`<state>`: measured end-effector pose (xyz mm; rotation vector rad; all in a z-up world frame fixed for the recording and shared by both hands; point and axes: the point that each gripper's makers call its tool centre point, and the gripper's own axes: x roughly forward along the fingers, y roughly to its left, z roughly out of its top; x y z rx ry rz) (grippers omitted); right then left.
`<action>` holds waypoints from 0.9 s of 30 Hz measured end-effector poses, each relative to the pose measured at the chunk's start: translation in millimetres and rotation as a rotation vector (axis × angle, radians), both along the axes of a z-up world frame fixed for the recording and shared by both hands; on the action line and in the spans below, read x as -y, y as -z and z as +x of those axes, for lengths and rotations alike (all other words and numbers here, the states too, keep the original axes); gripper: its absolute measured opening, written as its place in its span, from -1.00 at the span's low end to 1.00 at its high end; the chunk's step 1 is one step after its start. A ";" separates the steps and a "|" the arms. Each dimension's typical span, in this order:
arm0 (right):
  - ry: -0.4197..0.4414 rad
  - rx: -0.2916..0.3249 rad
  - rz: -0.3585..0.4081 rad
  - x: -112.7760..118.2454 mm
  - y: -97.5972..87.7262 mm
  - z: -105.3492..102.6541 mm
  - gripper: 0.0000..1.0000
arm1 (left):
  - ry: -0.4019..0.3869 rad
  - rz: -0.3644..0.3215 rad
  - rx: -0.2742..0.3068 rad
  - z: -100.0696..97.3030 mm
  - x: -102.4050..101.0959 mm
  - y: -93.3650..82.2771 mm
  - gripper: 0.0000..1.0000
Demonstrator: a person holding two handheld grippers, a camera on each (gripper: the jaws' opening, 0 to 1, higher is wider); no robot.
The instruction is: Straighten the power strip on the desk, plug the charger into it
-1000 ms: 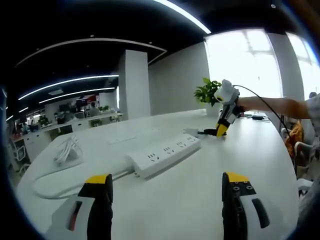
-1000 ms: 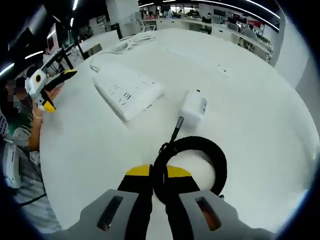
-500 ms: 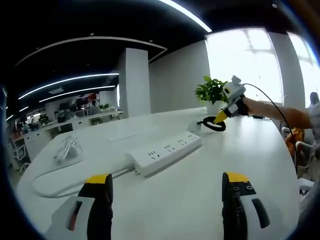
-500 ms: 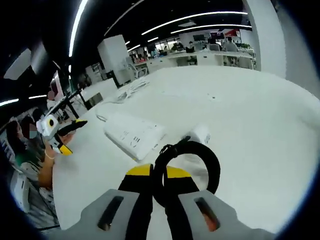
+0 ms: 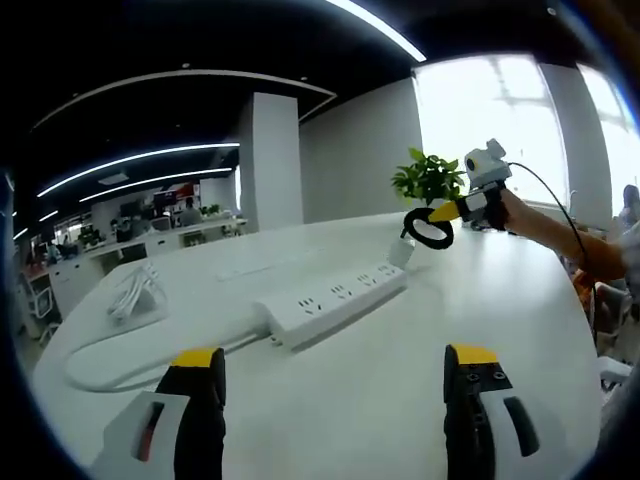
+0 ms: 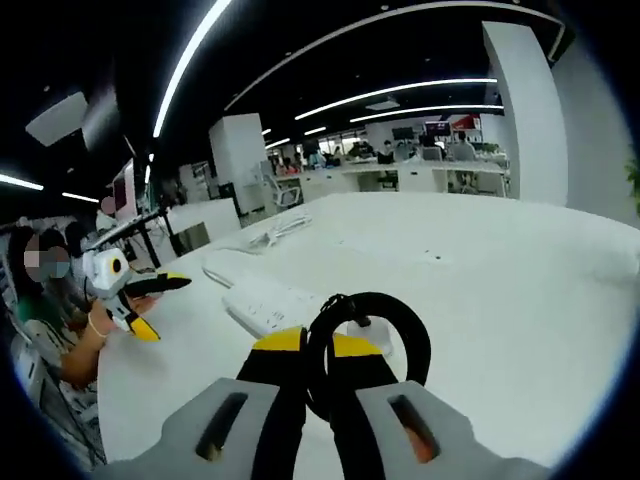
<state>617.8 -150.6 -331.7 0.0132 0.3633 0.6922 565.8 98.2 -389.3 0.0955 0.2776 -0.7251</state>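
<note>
In the left gripper view, my left claw [image 5: 335,375] hung released before one power strip [image 5: 331,305] on the desk [image 5: 400,400]. In the right gripper view, my right claw [image 6: 318,355] clenched one coiled charger cable [image 6: 372,335] above the strip.

1. The power strip [image 5: 330,305] is long and white with several sockets on top. It lies flat on the desk, slanted across the left gripper view, its white cord running off its near end.
2. The charger [image 5: 402,250] is a small white block hanging from a coiled black cable [image 6: 370,340], raised just above the strip's far end.
</note>
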 end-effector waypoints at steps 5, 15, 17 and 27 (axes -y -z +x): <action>0.022 0.094 0.000 -10.9 -19.5 -2.8 -0.91 | 0.000 0.000 -0.006 0.1 0.3 1.4 0.83; 0.076 0.215 0.028 -27.8 -51.4 -6.5 -0.91 | 0.003 0.010 -0.010 -0.2 1.2 3.2 0.83; 0.068 0.225 0.035 -32.4 -56.4 -9.8 -0.90 | 0.003 0.011 -0.008 -0.3 1.5 3.0 0.83; 0.011 0.232 0.128 -54.6 -71.4 -32.7 -0.90 | 0.023 -0.024 0.029 -1.3 7.2 -5.9 0.91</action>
